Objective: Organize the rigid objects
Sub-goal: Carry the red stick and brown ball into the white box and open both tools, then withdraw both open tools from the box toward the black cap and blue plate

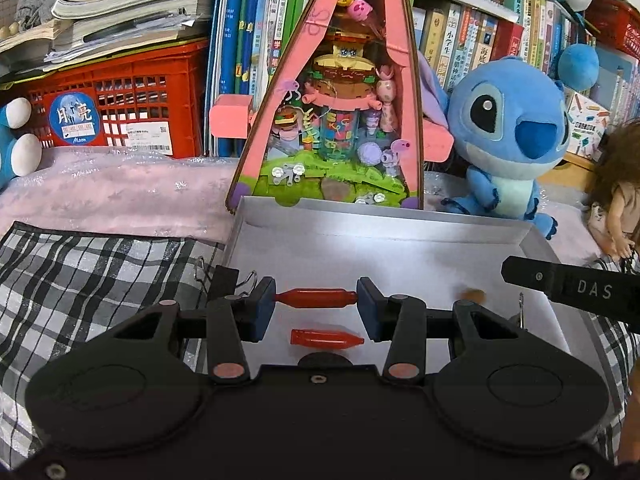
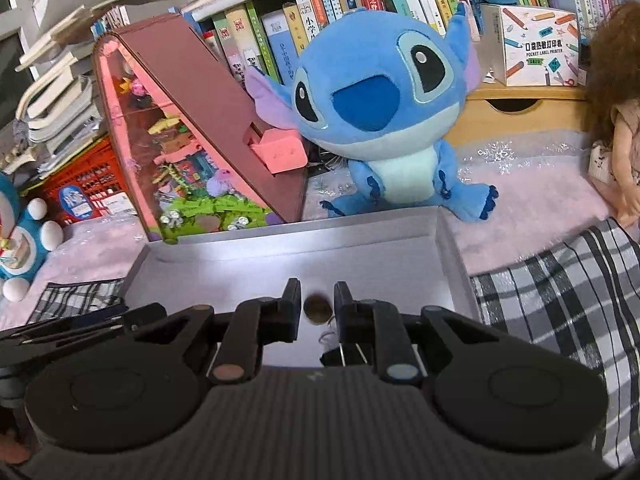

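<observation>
My left gripper (image 1: pixel 316 305) is shut on a small red bottle-shaped piece (image 1: pixel 310 298), held crosswise by its two ends over a shallow white box (image 1: pixel 384 236). A second red bottle piece (image 1: pixel 326 338) lies on the box floor just below it. My right gripper (image 2: pixel 318 300) is shut on a small brown round piece (image 2: pixel 317 311) above the same white box (image 2: pixel 280 236). One black finger of the right gripper (image 1: pixel 560 284) reaches in from the right in the left wrist view, with the blurred brown piece (image 1: pixel 472 295) at its tip.
A black binder clip (image 1: pixel 224 280) sits at the box's left edge and another binder clip (image 2: pixel 332 354) lies under my right gripper. Behind the box stand a pink triangular toy house (image 1: pixel 332 120) and a blue plush (image 1: pixel 508 136). A doll (image 2: pixel 616 120) sits at right; checked cloth (image 1: pixel 80 272) surrounds the box.
</observation>
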`<state>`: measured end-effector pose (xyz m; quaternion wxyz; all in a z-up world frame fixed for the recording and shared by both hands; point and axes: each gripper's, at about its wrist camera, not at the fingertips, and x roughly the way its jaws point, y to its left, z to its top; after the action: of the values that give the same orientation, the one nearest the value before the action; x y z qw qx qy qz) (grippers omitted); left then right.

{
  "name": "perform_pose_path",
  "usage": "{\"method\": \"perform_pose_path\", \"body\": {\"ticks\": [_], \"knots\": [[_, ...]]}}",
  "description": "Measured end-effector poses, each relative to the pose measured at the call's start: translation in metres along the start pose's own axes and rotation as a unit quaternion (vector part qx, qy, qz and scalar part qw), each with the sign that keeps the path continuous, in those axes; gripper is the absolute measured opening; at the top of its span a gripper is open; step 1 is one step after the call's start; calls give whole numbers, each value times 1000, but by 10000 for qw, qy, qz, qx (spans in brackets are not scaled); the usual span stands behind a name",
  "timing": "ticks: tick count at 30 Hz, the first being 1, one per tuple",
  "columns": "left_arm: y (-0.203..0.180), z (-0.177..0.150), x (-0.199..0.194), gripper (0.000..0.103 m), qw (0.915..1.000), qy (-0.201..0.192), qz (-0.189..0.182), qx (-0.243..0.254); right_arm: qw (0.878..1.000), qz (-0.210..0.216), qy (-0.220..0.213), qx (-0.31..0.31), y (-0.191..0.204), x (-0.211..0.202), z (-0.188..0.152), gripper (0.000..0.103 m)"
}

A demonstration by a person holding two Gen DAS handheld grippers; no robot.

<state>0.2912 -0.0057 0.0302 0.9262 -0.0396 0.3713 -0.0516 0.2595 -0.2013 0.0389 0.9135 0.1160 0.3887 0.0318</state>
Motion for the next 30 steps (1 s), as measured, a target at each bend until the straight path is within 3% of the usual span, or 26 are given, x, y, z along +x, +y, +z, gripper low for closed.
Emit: {"method": "perform_pose_path", "body": {"ticks": [19,20,24,25,26,30], "knots": [[-4,-14,20,43,9997,144,129,145,10000,-89,14,37,-8,10,-6,26],[-4,-15,19,46,9997,125,135,153,10000,-85,6,40,-8,9,-6,26],[-6,-17,13,70,9997,69,131,187,10000,-66,-42,14,-9,4,-9,29],[-6,-17,11,75,9997,59,137,190,10000,-64,-58,2,-9,2,-10,39],[-7,-17,8,76,9997,49,145,202,10000,-51,-78,3,-9,-1,-11,47],[-6,-17,-3,80,9997,57,134,209,9999,-15,-149,-47,-8,-10,-14,57]]}}
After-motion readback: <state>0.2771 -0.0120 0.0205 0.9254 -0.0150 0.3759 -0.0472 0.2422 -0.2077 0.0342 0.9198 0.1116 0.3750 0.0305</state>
